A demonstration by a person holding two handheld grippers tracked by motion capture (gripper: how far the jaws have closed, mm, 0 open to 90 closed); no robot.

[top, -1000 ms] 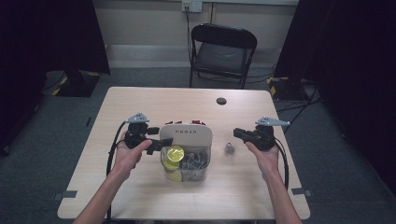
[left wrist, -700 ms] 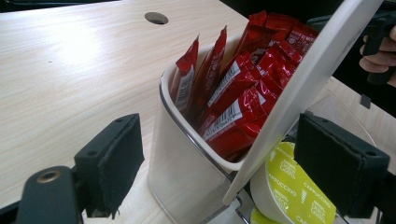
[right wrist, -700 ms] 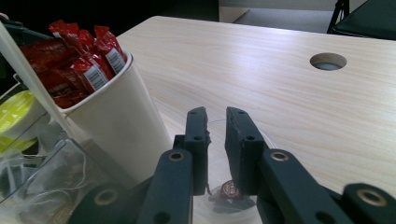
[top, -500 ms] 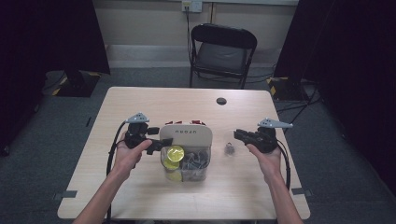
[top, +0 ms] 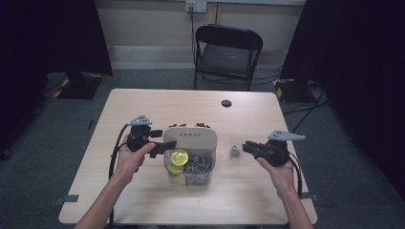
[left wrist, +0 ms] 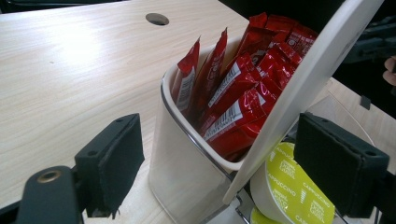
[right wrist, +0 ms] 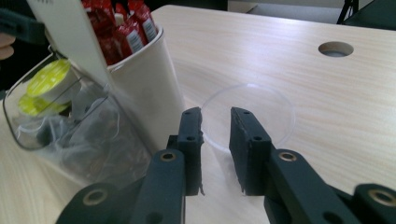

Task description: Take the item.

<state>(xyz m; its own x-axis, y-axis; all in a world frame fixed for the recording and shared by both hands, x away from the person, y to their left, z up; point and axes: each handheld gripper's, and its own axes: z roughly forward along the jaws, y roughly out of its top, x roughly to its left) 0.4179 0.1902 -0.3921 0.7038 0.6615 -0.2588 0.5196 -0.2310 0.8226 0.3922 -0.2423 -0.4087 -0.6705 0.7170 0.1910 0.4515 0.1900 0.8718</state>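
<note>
A clear organiser bin with a raised white lid stands mid-table. It holds red packets, yellow capsules and dark sachets. My left gripper is open at the bin's left side. Its pads straddle the bin's corner and the lid's edge, and the near pad stands clear of the wall. My right gripper is to the right of the bin. Its jaws have just been opening, stand slightly apart and hold nothing. A clear round disc lies just beyond them.
A round cable hole sits at the far middle of the wooden table. A black folding chair stands behind the table. Cables trail from both grippers along the forearms.
My right gripper has drawn back a little from the clear disc, toward the table's near right. My left gripper has kept its place at the bin.
</note>
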